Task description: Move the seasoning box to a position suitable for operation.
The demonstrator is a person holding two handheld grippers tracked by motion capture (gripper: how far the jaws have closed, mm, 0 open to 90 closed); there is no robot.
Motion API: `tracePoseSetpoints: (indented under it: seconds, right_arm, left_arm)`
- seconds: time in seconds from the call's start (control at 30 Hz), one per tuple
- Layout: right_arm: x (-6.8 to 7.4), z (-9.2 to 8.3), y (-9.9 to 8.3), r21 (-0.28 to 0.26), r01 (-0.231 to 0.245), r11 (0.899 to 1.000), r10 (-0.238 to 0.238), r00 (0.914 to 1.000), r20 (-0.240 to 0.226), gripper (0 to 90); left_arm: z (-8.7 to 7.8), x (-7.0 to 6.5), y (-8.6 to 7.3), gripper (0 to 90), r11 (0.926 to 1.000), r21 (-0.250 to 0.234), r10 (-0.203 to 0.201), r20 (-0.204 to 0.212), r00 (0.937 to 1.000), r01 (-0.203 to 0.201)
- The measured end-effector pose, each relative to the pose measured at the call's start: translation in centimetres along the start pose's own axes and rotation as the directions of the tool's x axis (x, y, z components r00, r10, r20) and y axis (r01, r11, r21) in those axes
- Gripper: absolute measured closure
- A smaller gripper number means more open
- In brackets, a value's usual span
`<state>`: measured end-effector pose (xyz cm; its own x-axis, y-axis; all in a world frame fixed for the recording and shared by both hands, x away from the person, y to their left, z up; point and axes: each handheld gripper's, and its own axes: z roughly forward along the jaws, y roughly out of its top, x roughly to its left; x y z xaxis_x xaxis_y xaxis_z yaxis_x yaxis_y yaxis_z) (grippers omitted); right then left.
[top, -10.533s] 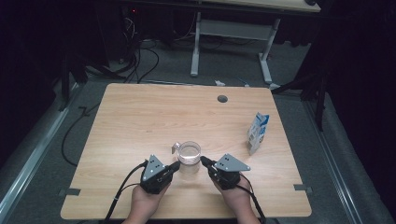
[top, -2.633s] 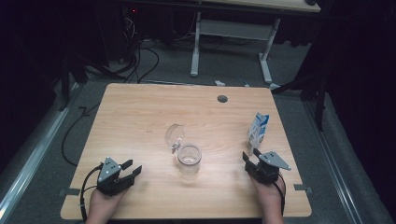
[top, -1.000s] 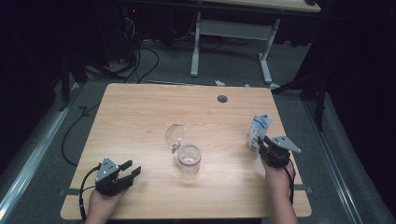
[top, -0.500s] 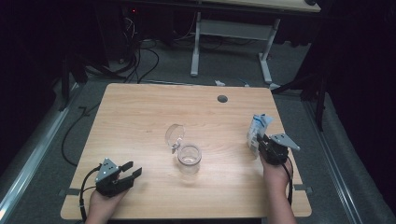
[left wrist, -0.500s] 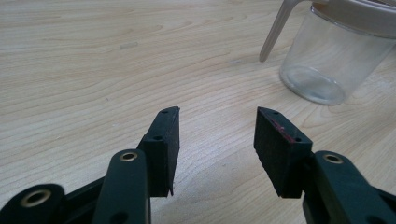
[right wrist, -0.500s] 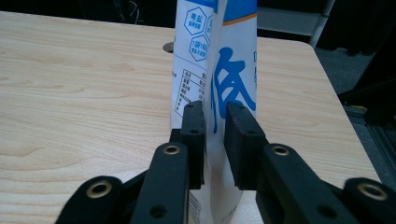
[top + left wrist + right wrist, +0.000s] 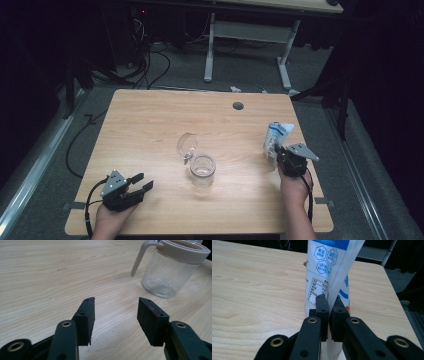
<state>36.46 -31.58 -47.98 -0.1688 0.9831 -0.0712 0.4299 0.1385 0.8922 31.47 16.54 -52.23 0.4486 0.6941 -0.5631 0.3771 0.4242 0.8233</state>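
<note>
1. The pouch (image 7: 276, 140) stands upright at the right side of the table (image 7: 150, 125), just short of the right edge. Its long axis runs vertical, with the top leaning a little to the right in the high view.
2. In the right gripper view the pouch (image 7: 329, 272) is white with a blue band across the top and printed panels facing the camera.
3. The right gripper (image 7: 282, 159) sits just near of the pouch. Its jaws have just been closing and are now pinched on a fold of the pouch, almost meeting (image 7: 329, 315).
4. The left gripper (image 7: 142, 184) rests at the near left of the table, well apart from the pouch. Its jaws have just been opening and stand wide, with nothing between them (image 7: 116, 315).
5. A clear jar (image 7: 202, 170) stands at mid-table, its hinged lid (image 7: 187, 145) swung open to the far side. In the left gripper view the jar (image 7: 172, 270) has a beige rim.
6. The table is pale wood grain with a round cable hole (image 7: 238, 106) near the far edge.
7. The room is dark. Grey floor, black cables (image 7: 150, 65) and a white desk frame (image 7: 250, 45) lie beyond the table.
</note>
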Motion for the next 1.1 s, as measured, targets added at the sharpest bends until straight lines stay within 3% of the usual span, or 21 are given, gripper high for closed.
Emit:
tracePoseSetpoints:
  seconds: [0.37, 0.73, 1.1]
  right_arm:
    - [0.0, -0.9, 0.7, 0.015, -0.012, 1.000, 0.013, 0.9968, -0.078, 88.6]
    - [1.3, -2.2, 0.7, 0.012, 0.011, 1.000, -0.009, 0.9898, -0.142, 89.2]
    - [3.4, -3.6, 0.6, -0.008, 0.017, 1.000, -0.019, 0.9692, -0.246, 89.3]
  left_arm:
    - [0.0, -0.1, 0.0, 47.8, 1.0000, -0.002, 0.000, 0.011, 0.9999, 0.000]
    - [0.0, -0.2, 0.0, 47.9, 1.0000, -0.008, -0.004, 0.025, 0.9997, 0.004]
    - [0.0, -0.5, -0.1, 47.9, 1.0000, -0.008, -0.003, 0.037, 0.9993, 0.003]
